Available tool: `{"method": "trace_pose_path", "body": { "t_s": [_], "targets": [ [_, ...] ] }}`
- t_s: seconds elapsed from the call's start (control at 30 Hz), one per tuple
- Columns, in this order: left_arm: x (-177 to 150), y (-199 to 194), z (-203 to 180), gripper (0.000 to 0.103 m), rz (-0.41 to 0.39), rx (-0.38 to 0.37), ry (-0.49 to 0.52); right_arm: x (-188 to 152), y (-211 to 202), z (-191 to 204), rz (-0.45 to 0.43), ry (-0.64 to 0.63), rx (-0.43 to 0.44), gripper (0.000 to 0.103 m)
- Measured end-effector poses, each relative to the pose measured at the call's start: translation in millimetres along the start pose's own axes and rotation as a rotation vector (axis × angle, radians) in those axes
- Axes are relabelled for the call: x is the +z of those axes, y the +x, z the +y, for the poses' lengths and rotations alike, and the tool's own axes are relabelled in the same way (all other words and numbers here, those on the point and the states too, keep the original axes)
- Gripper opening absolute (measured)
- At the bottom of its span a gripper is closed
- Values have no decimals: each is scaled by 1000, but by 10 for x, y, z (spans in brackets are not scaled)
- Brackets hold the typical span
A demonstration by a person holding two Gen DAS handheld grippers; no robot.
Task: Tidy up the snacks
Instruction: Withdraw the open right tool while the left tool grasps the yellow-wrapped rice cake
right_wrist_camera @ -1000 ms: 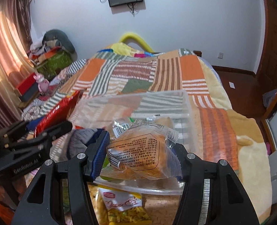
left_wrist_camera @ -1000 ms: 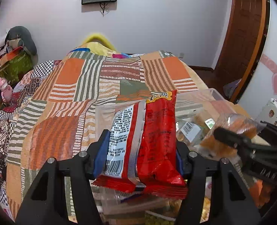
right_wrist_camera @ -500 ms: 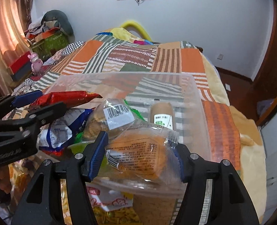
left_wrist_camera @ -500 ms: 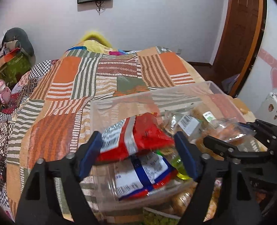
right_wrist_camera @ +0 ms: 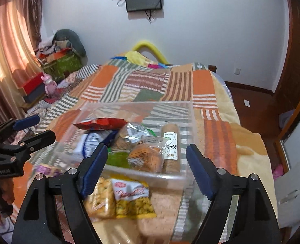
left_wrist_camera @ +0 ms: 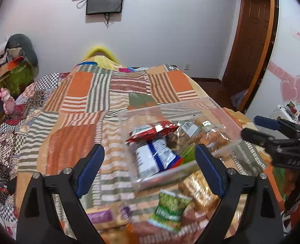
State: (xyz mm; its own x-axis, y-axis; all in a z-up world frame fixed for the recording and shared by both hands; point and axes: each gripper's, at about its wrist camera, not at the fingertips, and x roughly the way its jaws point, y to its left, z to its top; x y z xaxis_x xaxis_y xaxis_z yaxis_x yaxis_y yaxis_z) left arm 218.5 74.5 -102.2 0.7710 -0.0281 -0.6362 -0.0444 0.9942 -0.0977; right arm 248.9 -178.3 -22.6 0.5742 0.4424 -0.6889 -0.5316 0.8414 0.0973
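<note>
Left hand-held gripper (left_wrist_camera: 150,163): jaws apart, nothing between them; you hold it just short of the bin's near wall.
Right hand-held gripper (right_wrist_camera: 146,167): jaws apart, nothing held; it hangs over the loose packets in front of the bin.
Clear plastic bin (right_wrist_camera: 191,122): sits on the patchwork bed cover (right_wrist_camera: 178,81); thin see-through walls, probably light and likely to slide if you nudge it.
Bin contents: red packet (left_wrist_camera: 152,130) lying on top of a blue-and-white packet (left_wrist_camera: 156,154); wrapped orange bun (right_wrist_camera: 147,158); a barcoded bag (right_wrist_camera: 127,136); a tan cylindrical roll (right_wrist_camera: 170,142) at the right side; something green underneath, unclear what.
Still outside the bin: green packet (left_wrist_camera: 170,207) and a golden-brown packet (left_wrist_camera: 198,189) in the left view; yellow packet (right_wrist_camera: 132,198) and a cracker pack (right_wrist_camera: 101,199) in the right view.
Handling: film wrappers, likely light, slick and crushable; take each one across its flat middle or by a sealed end, and squeeze gently.
</note>
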Motion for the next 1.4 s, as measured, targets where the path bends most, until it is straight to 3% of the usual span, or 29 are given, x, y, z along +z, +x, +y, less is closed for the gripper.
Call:
{"method": "trace_pose_path", "body": {
  "t_s": [0.33, 0.6, 0.73, 0.97, 1.13, 1.4],
  "targets": [
    [-558, -231, 443, 92, 84, 71, -18, -245, -291, 135, -29, -28, 19, 83],
    [-1156, -67, 718, 92, 200, 83, -121, -585, -169, 225, 57, -12, 42, 84],
    [-1340, 49, 704, 92, 243, 84, -123, -768, -46, 272, 117, -2, 52, 84],
    [-1537, 209, 758, 96, 278, 71, -193, -990, 160, 297, 220, 10, 67, 84],
    [-1535, 277, 716, 102, 271, 79, -170, -1011, 245, 338, 249, 2, 71, 88],
    [-1550, 393, 747, 102, 273, 74, -196, -1008, 351, 377, 251, -24, 43, 89]
  ]
}}
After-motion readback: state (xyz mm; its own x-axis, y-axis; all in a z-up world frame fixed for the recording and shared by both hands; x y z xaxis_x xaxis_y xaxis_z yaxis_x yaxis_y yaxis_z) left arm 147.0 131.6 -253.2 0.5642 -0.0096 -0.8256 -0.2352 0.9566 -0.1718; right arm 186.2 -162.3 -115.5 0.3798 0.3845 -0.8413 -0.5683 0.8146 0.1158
